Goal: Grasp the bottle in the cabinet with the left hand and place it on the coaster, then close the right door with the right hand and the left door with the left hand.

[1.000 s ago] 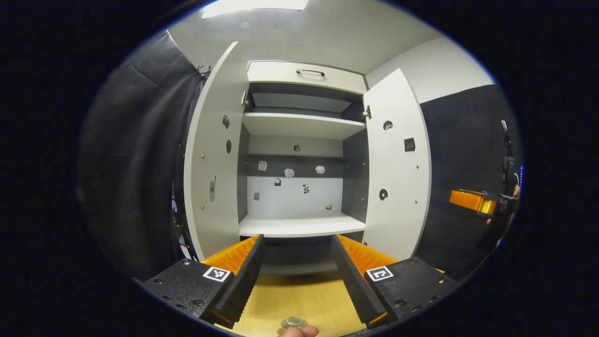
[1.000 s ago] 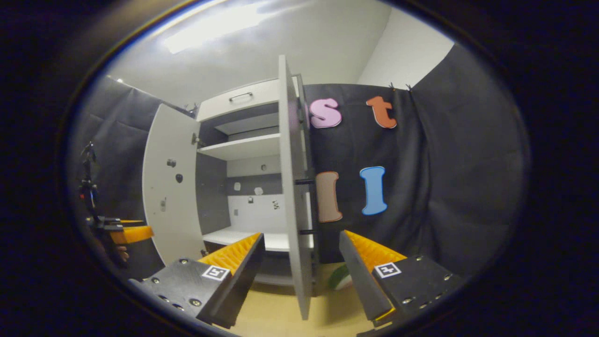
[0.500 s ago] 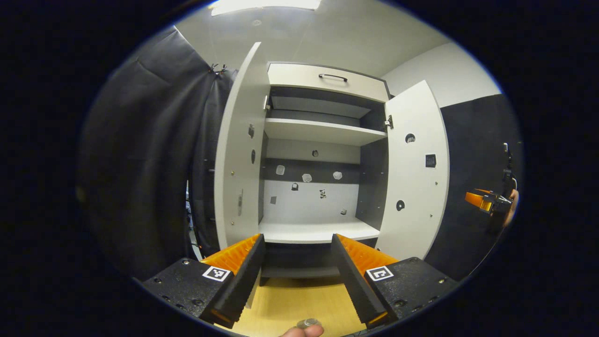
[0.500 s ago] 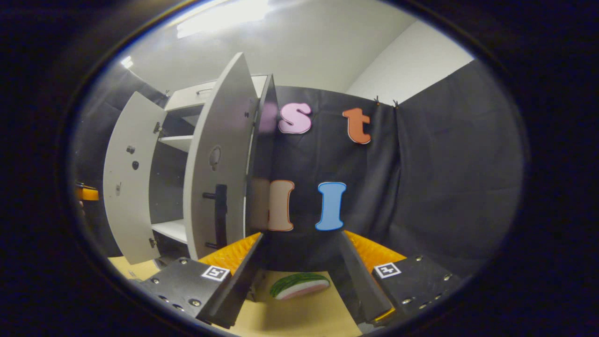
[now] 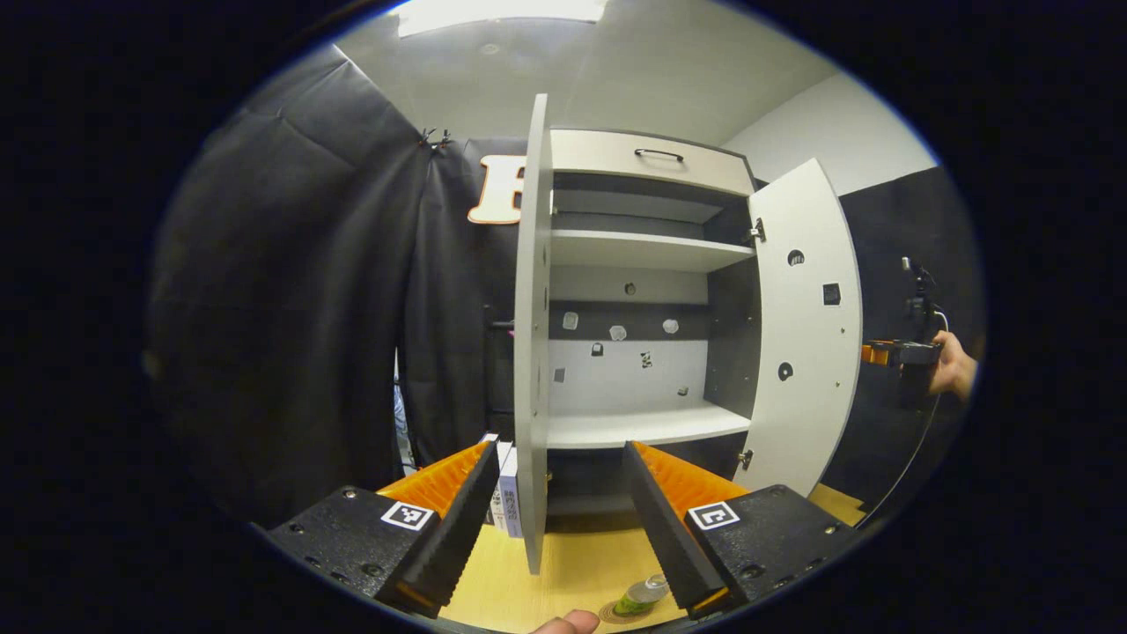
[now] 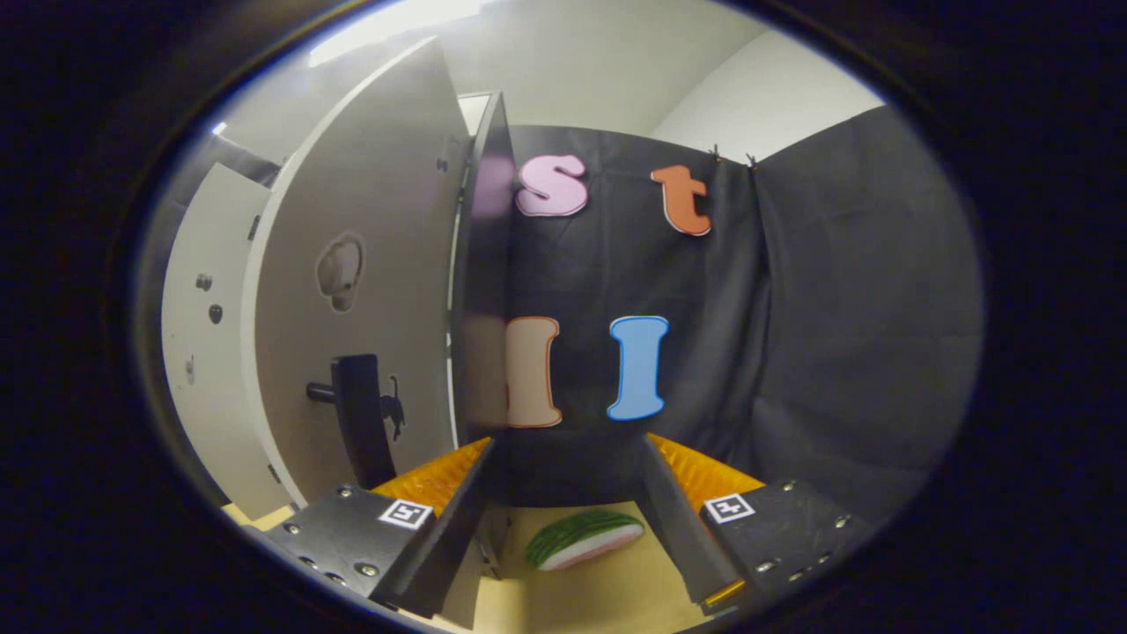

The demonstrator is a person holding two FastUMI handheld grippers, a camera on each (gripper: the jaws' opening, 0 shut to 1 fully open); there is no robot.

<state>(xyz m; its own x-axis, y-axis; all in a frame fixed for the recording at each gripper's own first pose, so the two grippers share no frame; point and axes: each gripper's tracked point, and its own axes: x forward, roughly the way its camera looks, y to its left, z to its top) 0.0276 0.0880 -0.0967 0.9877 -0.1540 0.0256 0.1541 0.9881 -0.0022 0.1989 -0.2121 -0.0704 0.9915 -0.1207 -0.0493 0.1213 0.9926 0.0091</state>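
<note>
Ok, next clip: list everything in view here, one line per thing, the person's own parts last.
cabinet: 1, white and grey, centre, shelves bare
left door: 1, white, open, edge-on
right door: 1, white, open
door handle: 1, black, on right door
bottle: 1, green, on coaster
coaster: 1, brown, on table
table: 1, wooden
watermelon slice: 1, green and pink, on table
boxes: white, behind left door
left gripper: open
right gripper: open
hand: holding right gripper
</note>
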